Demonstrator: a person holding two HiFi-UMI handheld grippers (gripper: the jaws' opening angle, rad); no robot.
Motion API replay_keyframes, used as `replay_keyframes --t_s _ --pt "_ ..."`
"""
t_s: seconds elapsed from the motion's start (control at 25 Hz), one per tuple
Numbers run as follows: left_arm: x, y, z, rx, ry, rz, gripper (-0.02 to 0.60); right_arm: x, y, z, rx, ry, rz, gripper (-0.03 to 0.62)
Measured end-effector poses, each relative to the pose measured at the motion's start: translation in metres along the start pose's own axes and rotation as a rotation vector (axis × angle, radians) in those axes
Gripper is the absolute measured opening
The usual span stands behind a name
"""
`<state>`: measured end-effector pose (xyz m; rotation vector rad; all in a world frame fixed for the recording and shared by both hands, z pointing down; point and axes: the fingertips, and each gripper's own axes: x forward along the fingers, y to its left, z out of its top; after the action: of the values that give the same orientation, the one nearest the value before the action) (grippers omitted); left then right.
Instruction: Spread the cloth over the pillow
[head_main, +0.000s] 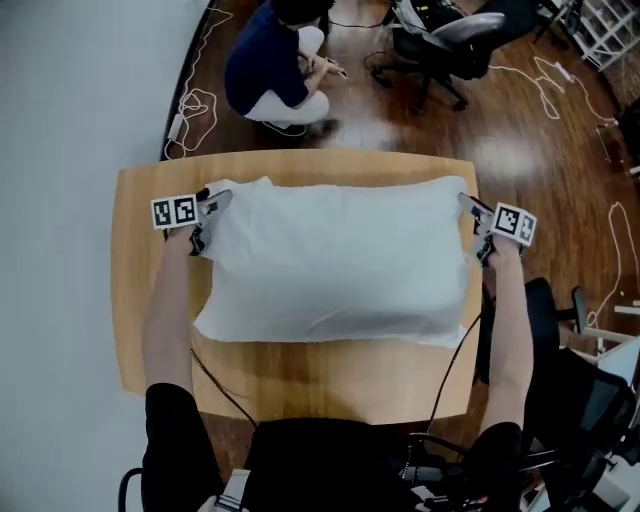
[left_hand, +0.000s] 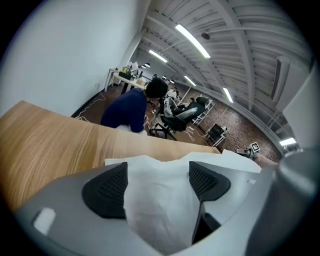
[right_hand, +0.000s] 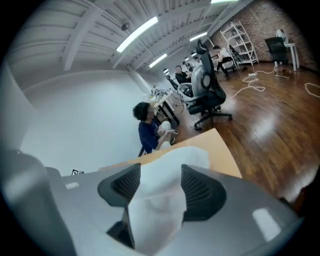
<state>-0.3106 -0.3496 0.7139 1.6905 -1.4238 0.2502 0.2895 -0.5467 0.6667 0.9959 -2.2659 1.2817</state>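
A white cloth (head_main: 330, 260) lies spread over the pillow on the wooden table (head_main: 300, 375). The pillow shows only as a plump shape under it. My left gripper (head_main: 207, 222) is at the cloth's far left corner. In the left gripper view the gripper (left_hand: 157, 182) stands open, with a fold of cloth (left_hand: 160, 200) lying loose between the dark pads (left_hand: 106, 191). My right gripper (head_main: 478, 228) is at the far right corner. In the right gripper view it (right_hand: 157, 185) is open too, with cloth (right_hand: 155, 210) bunched between its pads (right_hand: 197, 189).
A person (head_main: 275, 70) crouches on the wooden floor just beyond the table's far edge. An office chair (head_main: 450, 40) stands behind them and white cables (head_main: 195, 105) trail over the floor. Another black chair (head_main: 560, 330) sits close to the table's right side.
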Motion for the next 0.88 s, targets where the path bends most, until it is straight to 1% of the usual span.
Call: replay_keyframes --t_s 0.04,0.08,0.12,0.16,0.2,0.28,0.36,0.52,0.56,0.6,0.64,0.68,0.72,0.76,0.84,0.88 --pt "-0.003 -0.001 0.003 0.01 0.017 -0.025 0.369 0.007 0.002 -0.003 0.003 0.03 -0.03 0.256" --pt "-0.014 0.002 0.008 0.024 0.015 -0.025 0.314 0.014 0.011 -0.005 -0.009 0.054 -0.037 0.213" --pt "-0.028 0.006 0.016 0.049 -0.012 -0.006 0.198 0.018 0.025 -0.005 -0.033 0.062 -0.029 0.074" --pt "-0.041 0.008 0.028 0.083 -0.06 0.018 0.082 0.016 0.039 -0.001 -0.071 0.049 -0.022 0.007" --pt "-0.052 0.005 0.041 0.12 -0.114 0.032 0.009 0.008 0.05 0.006 -0.118 0.023 -0.019 0.006" --pt "-0.073 -0.009 0.066 0.179 -0.217 0.015 0.008 -0.013 0.069 0.022 -0.186 -0.048 0.001 0.005" --pt "-0.095 -0.026 0.087 0.208 -0.311 -0.017 0.006 -0.034 0.093 0.042 -0.226 -0.128 0.054 0.005" --pt "-0.141 -0.061 0.126 0.203 -0.491 -0.083 0.006 -0.08 0.153 0.085 -0.329 -0.29 0.158 0.005" --pt "-0.151 -0.067 0.136 0.205 -0.522 -0.089 0.006 -0.088 0.165 0.094 -0.35 -0.324 0.17 0.005" --pt "-0.156 -0.07 0.145 0.207 -0.546 -0.094 0.006 -0.09 0.168 0.103 -0.364 -0.348 0.16 0.005" --pt "-0.156 -0.067 0.153 0.208 -0.566 -0.09 0.006 -0.086 0.16 0.11 -0.364 -0.359 0.126 0.005" --pt "-0.15 -0.058 0.159 0.204 -0.574 -0.071 0.006 -0.073 0.144 0.114 -0.352 -0.352 0.078 0.005" --pt "-0.137 -0.046 0.16 0.192 -0.562 -0.038 0.006 -0.052 0.123 0.113 -0.335 -0.326 0.031 0.005" --pt "-0.118 -0.032 0.155 0.168 -0.527 -0.002 0.006 -0.024 0.102 0.106 -0.323 -0.281 -0.005 0.005" --pt "-0.072 0.0 0.128 0.108 -0.412 0.081 0.006 0.038 0.061 0.075 -0.311 -0.155 -0.058 0.005" --pt "-0.051 0.013 0.109 0.101 -0.339 0.13 0.006 0.063 0.041 0.054 -0.301 -0.086 -0.087 0.006"
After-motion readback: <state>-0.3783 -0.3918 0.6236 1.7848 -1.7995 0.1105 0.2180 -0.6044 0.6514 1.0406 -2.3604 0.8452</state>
